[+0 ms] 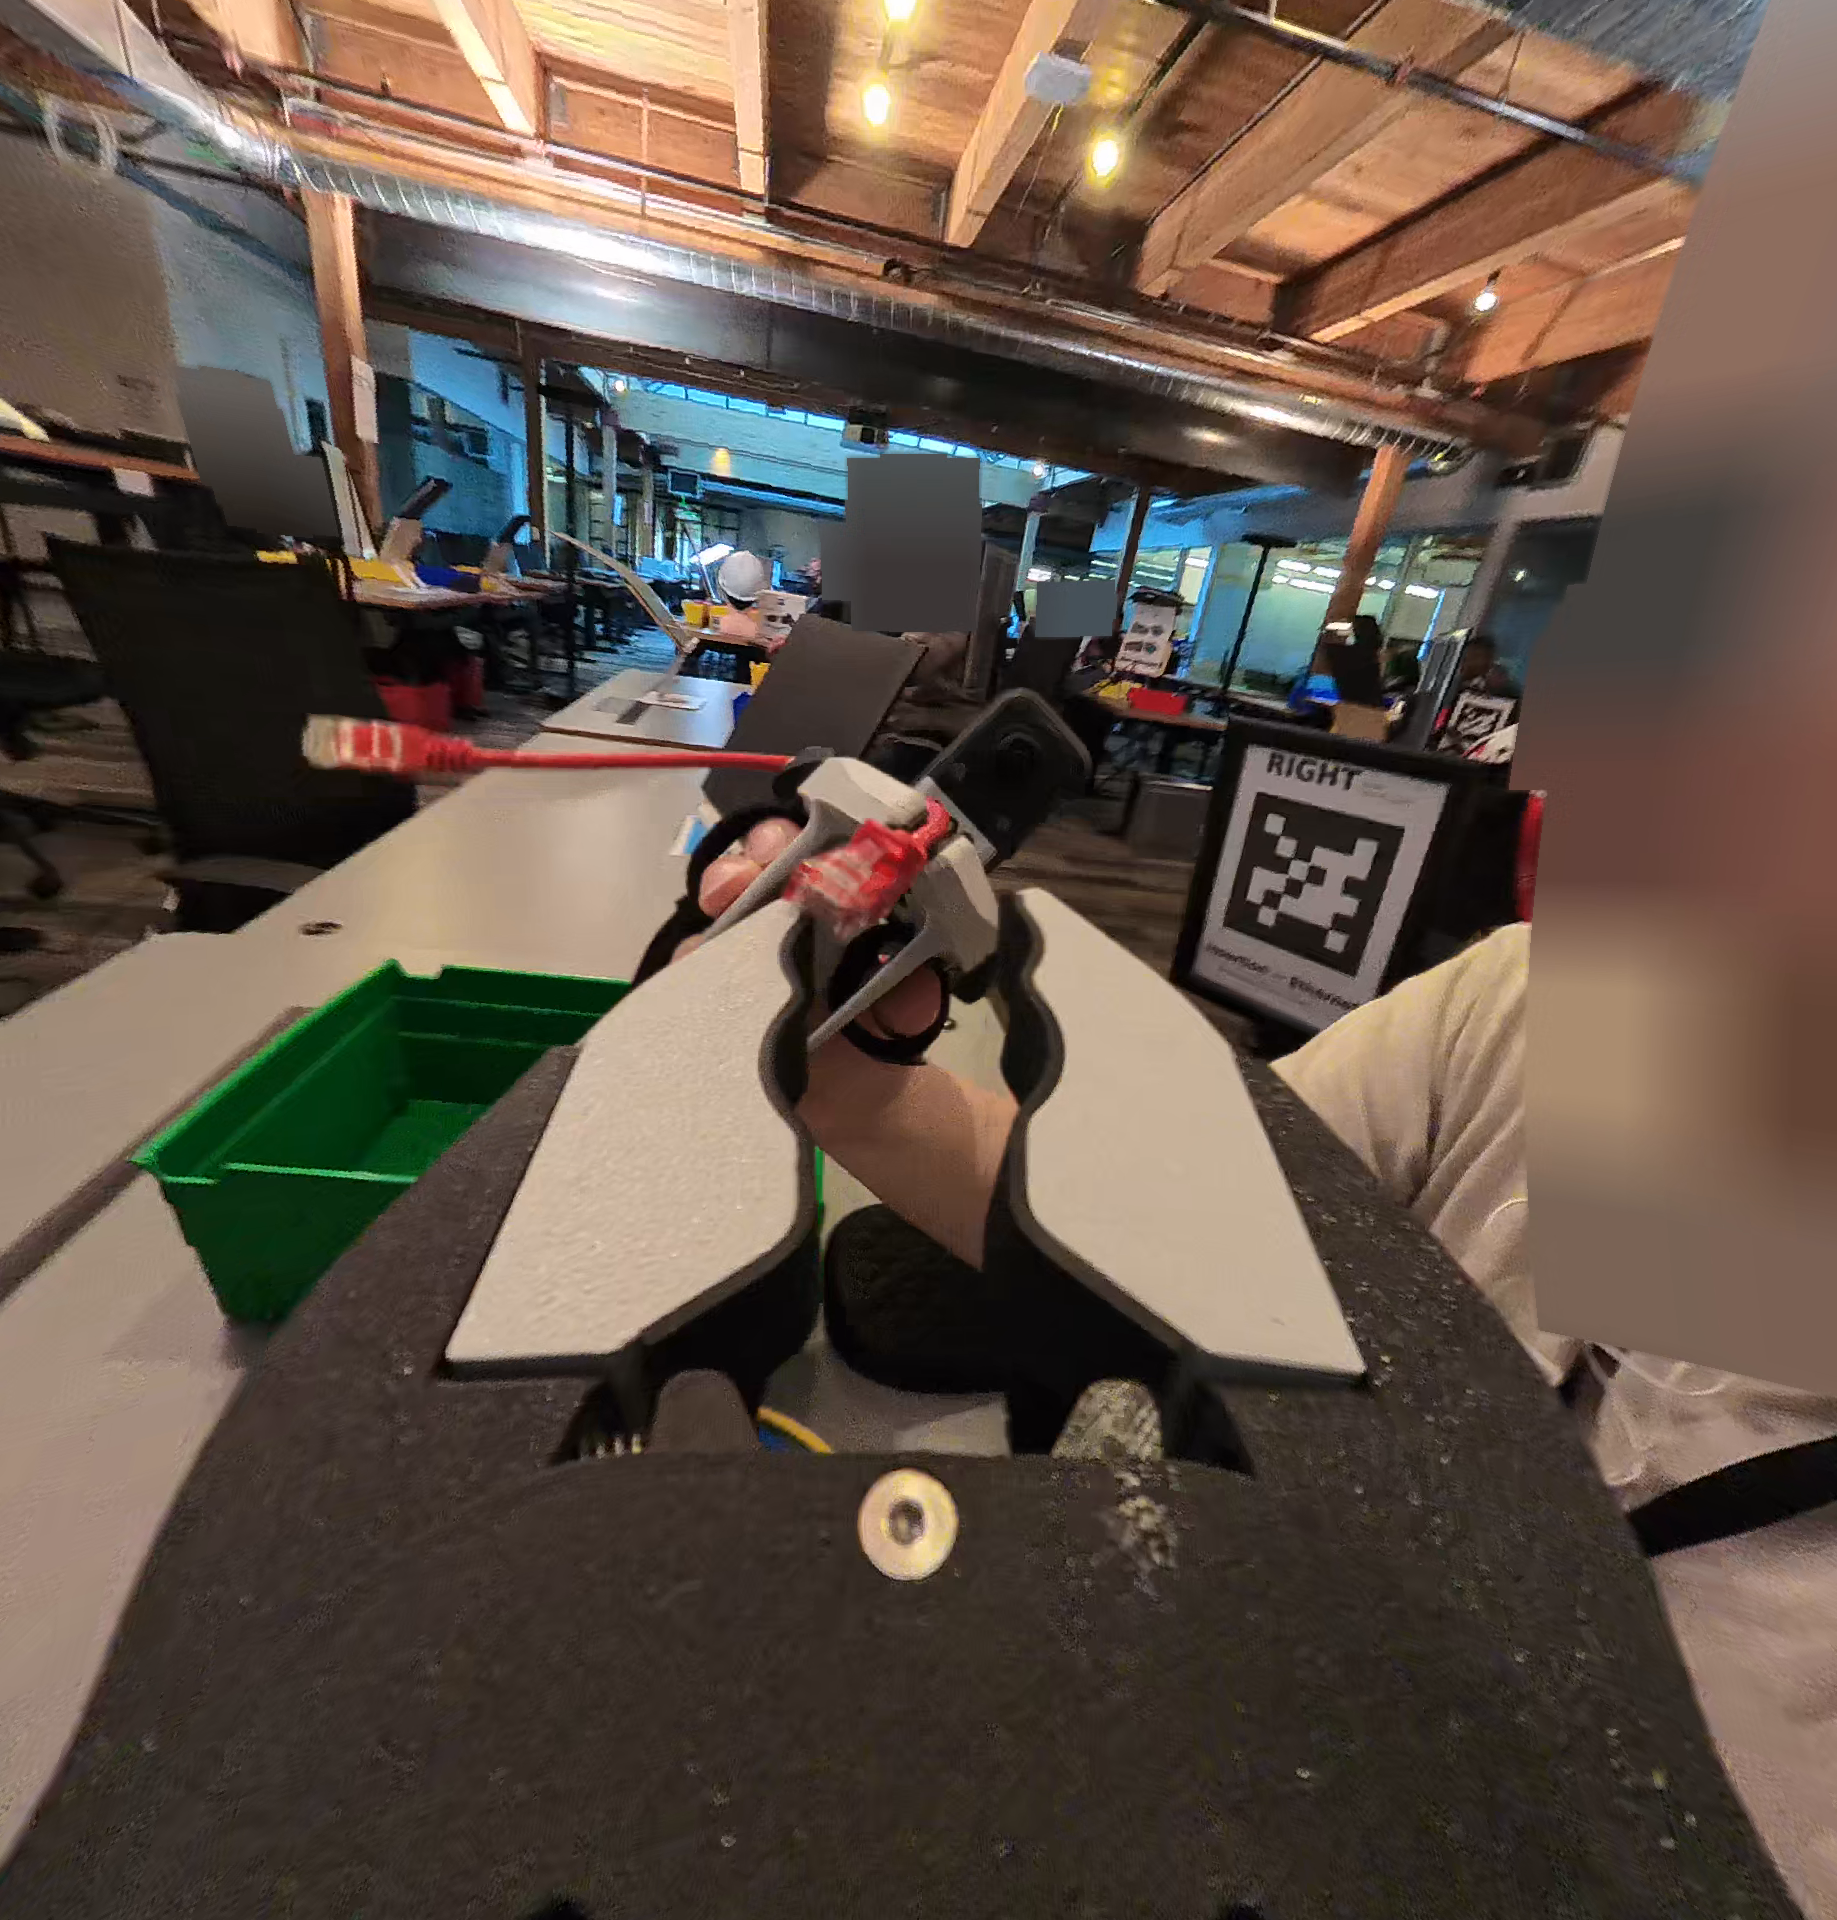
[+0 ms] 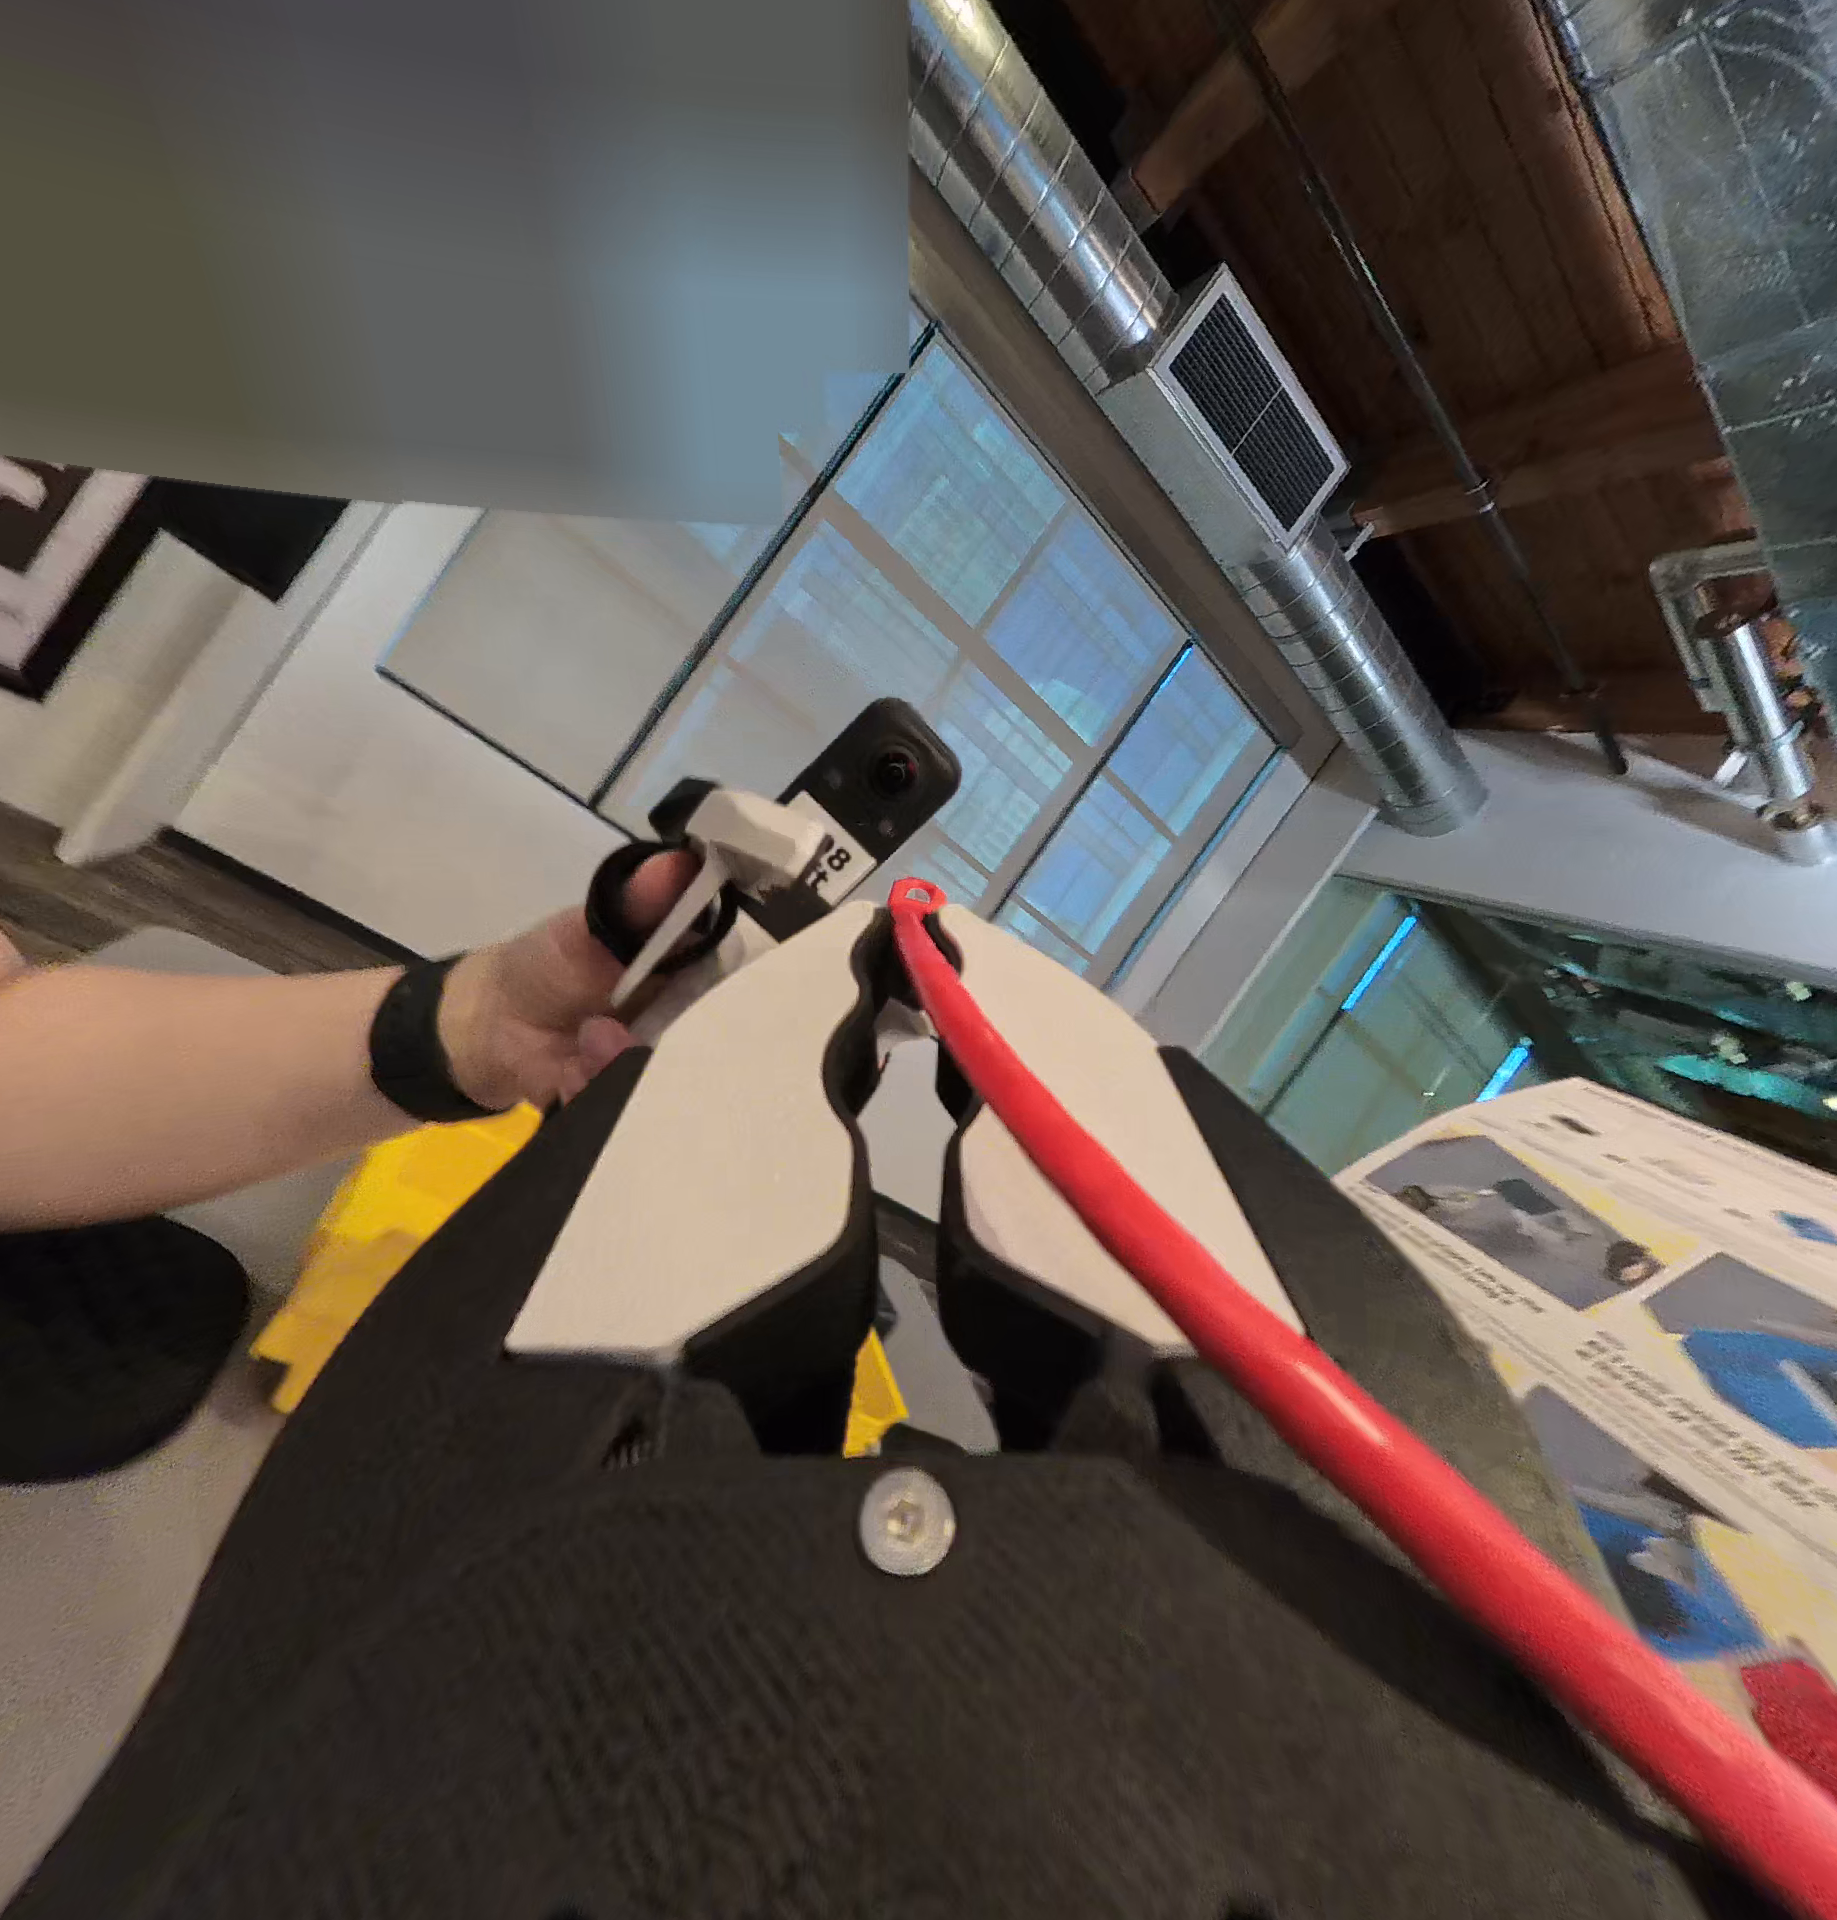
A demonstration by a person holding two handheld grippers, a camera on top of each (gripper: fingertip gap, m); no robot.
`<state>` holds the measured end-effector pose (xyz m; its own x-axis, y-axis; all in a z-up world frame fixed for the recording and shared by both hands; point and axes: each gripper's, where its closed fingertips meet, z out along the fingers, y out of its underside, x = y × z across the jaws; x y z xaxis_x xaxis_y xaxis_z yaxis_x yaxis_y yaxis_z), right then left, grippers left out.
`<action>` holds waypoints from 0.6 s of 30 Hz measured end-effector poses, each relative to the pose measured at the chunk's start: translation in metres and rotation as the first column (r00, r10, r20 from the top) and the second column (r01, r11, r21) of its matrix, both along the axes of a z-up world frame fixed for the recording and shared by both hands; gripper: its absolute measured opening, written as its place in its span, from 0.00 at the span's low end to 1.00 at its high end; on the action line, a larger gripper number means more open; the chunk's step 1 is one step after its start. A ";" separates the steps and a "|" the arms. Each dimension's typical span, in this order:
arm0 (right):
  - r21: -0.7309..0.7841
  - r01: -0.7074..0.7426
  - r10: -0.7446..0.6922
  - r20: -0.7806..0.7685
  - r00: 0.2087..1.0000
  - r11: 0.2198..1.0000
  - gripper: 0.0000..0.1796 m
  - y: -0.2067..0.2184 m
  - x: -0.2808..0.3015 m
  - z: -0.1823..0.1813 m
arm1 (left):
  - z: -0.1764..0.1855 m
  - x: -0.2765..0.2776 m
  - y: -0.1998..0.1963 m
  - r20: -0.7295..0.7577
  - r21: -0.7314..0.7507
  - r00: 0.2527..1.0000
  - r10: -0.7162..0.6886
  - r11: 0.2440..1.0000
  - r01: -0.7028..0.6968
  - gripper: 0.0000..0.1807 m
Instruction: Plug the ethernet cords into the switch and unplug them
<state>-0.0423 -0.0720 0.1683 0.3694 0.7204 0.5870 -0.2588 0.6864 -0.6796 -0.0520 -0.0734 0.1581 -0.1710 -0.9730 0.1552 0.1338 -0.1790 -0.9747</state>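
A short red ethernet cord (image 1: 602, 758) is held up in the air. My right gripper (image 2: 909, 920) is shut on it just behind one plug (image 1: 857, 868), which sticks out toward the left wrist camera. From the fingertips the cord (image 2: 1205, 1247) runs back along the right finger. Its other plug (image 1: 363, 743) hangs free out to the left. My left gripper (image 1: 898, 935) is open and empty, with the held plug just beyond its fingertips. It also shows in the right wrist view (image 2: 758, 831), facing the right gripper. No switch is in view.
A green bin (image 1: 301, 1132) stands on the grey table (image 1: 498, 862) to the left. A yellow bin (image 2: 374, 1268) and a black round pad (image 2: 72, 1340) lie below the grippers. A printed sheet (image 2: 1672, 1299) lies to the right. A marker board (image 1: 1309, 883) stands behind. The grippers are tip to tip, or close to it.
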 end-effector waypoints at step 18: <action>0.170 0.171 -0.196 0.143 0.970 0.971 0.04 0.010 -0.010 -0.021 | -0.014 -0.003 0.022 -0.117 -0.156 0.991 0.060 0.985 -0.078 0.12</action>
<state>-0.0527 -0.0616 0.1469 0.3807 0.5443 0.7475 -0.0171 0.8124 -0.5828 -0.0554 -0.0514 0.1445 -0.0770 -0.9430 0.3238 0.0434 -0.3277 -0.9438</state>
